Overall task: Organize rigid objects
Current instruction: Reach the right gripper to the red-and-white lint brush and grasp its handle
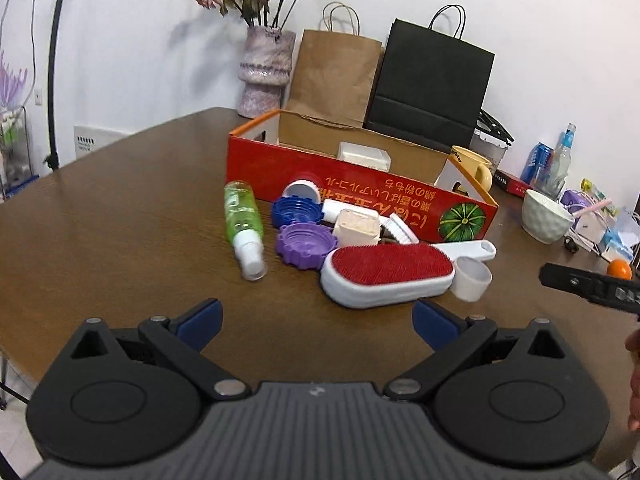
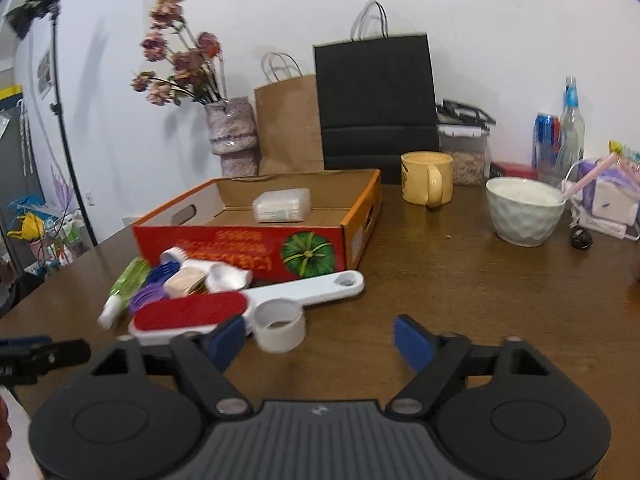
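Red-bristled, white-bodied oval plastic lint brush (image 1: 387,276) lies before the red cardboard box (image 1: 360,190) mid-bench, probably light, stiff and slick, so pinch its narrow sides; your left gripper (image 1: 316,320) and right gripper (image 2: 320,338) fingers are spread, holding nothing.

Jumbled objects (image 1: 348,240) beside red box (image 1: 360,184)

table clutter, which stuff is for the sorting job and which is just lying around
For the job:
red cardboard box
white plastic case in the box
green spray bottle
blue ridged lid
purple ridged lid
red-faced white lint brush
white measuring scoop

Lying about:
yellow mug
white ceramic bowl
black paper bag
brown paper bag
flower vase
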The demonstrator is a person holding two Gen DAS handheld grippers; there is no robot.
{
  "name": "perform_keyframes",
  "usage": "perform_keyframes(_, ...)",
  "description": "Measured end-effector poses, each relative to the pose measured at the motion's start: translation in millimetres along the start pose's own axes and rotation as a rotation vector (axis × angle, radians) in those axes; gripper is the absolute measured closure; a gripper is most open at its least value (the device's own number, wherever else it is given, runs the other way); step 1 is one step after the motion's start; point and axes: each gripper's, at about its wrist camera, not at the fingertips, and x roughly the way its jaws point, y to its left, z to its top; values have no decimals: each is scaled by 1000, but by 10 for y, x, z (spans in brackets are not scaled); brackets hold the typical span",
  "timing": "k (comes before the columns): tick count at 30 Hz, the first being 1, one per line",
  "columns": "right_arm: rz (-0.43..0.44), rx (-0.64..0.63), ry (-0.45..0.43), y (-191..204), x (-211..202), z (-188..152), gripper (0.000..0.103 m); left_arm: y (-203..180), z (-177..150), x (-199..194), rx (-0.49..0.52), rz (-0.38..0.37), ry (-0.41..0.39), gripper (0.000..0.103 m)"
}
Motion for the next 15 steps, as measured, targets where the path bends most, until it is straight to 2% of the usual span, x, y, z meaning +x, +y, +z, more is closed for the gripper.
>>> perform_keyframes(7, -33, 39, 44, -217, 571, 284, 38, -68, 146, 372, -45, -19, 51, 1)
perform_keyframes(15, -38, 53, 98, -297, 1011, 372, 48, -69, 234, 673, -95, -42, 106, 7)
